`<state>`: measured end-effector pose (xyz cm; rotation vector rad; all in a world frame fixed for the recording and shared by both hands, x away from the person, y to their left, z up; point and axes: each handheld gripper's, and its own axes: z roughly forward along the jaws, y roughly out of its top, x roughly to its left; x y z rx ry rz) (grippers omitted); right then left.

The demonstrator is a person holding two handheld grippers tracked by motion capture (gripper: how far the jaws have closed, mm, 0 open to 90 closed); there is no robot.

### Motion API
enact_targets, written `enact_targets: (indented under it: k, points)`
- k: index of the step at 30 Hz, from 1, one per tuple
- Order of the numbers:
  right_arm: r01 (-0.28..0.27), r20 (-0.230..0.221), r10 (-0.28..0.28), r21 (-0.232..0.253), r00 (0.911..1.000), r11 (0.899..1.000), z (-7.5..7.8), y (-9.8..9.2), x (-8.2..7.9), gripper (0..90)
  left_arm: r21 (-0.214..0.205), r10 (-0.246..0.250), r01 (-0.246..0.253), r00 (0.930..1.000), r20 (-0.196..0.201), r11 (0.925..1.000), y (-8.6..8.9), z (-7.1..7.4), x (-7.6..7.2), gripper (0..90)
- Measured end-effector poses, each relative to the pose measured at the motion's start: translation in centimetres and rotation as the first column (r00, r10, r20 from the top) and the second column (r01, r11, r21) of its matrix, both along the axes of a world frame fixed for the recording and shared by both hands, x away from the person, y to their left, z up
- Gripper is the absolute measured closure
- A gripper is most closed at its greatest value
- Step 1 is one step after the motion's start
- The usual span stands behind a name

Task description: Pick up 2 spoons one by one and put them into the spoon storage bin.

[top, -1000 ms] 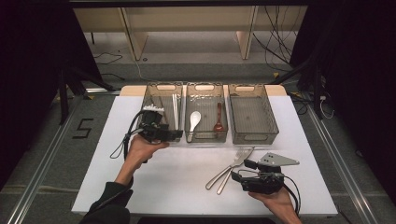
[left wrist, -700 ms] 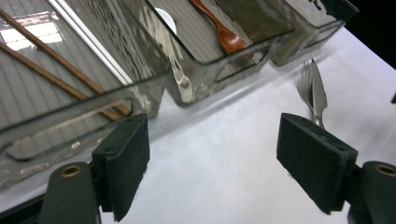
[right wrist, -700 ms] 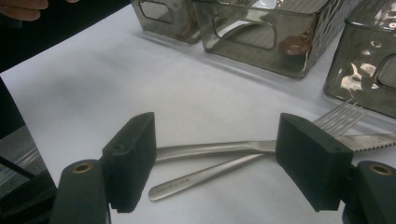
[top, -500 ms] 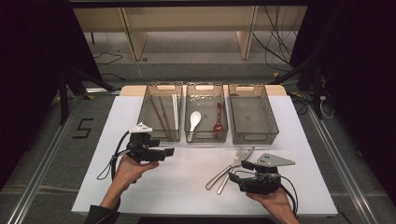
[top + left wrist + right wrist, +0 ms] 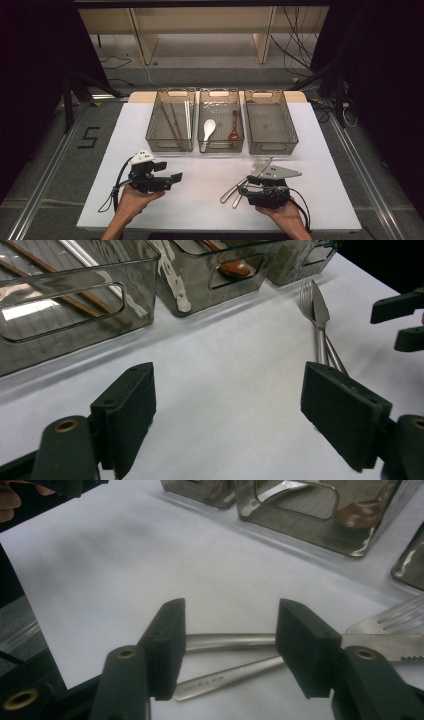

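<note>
Fingers (image 5: 167,645): right gripper (image 5: 230,645), closing | knife (image 5: 230,641), fork (image 5: 225,679) handles between, untouched

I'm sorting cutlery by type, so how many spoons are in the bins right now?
2, both in the middle bin: a white spoon on its left side and a brown spoon on its right. None shows in the other bins.

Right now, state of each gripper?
Left gripper: open, nothing between its jaws.
Right gripper: open, jaws just closing around the knife and fork handles, not yet gripping.
</note>
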<state>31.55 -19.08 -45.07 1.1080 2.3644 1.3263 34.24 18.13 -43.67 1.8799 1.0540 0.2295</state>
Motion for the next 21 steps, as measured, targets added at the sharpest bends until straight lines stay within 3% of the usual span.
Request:
enact_targets:
  k: [3, 13, 21]
  points:
    - [-0.012, -0.008, 0.012, -0.013, 0.9999, 1.0, -0.2, 0.6, 0.2, 54.3, 0.008, -0.002, 0.002, 0.9999, 0.014, 1.0, 0.1, -0.1, -0.6, 21.2]
    - [-0.042, -0.018, 0.042, -0.03, 0.999, 0.999, -0.7, 1.8, 1.0, 66.7, -0.024, 0.005, -0.004, 0.9981, 0.062, 0.9997, 1.1, -0.3, -2.1, 20.4]
    - [-0.058, -0.024, 0.057, -0.048, 0.9981, 0.997, -1.1, 2.7, 1.6, 80.2, -0.019, 0.019, -0.018, 0.9975, 0.069, 0.9997, 1.7, -0.4, -2.4, 19.9]
